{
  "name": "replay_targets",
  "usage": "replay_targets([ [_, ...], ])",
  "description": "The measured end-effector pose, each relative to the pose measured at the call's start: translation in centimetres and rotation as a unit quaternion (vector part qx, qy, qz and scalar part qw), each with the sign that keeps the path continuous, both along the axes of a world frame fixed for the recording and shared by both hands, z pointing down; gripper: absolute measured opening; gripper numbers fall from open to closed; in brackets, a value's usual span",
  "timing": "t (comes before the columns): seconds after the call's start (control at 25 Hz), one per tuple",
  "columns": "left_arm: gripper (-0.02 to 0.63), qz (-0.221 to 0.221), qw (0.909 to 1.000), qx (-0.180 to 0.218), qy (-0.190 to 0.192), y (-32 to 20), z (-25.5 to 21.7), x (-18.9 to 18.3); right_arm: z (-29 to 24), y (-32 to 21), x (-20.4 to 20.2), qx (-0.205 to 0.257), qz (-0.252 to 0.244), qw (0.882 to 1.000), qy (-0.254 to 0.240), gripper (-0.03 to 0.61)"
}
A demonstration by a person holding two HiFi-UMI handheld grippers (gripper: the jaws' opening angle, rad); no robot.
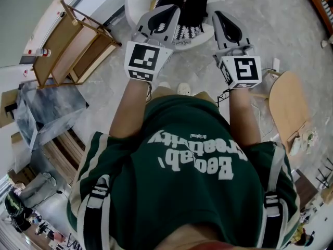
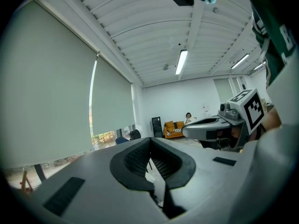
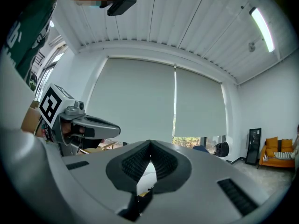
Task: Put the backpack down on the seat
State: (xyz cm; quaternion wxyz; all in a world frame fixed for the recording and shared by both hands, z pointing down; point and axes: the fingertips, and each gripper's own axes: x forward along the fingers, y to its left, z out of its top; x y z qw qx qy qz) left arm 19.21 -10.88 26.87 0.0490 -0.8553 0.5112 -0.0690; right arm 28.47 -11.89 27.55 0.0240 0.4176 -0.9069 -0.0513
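Head view shows the black backpack [image 1: 183, 4] resting on the white seat [image 1: 136, 3], beyond the tips of both grippers. Left gripper [image 1: 165, 14] and right gripper [image 1: 222, 19] are held side by side, each with its jaws pressed together and nothing between them.

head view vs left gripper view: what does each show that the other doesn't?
Head view only: the black backpack lying on the white seat, a wooden rack off to the left, the floor and the person's green shirt.
Left gripper view only: a ceiling light strip, the window blind, and an orange sofa at the far wall with a person on it.
Both: the left gripper and the right gripper, jaws shut with nothing between them.
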Motion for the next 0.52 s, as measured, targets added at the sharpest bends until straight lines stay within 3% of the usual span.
replay_targets([
  [0.24,0.018,-0.031,0.9995,0.006,0.002,0.0,-0.3,-0.3,0.0,0.5,0.8,0.002,-0.002,1.000,0.003,0.032],
  [0.52,0.018,-0.030,0.9995,0.005,0.003,-0.2,-0.1,0.6,0.0,0.2,1.7,0.001,-0.001,1.000,-0.004,0.034],
])
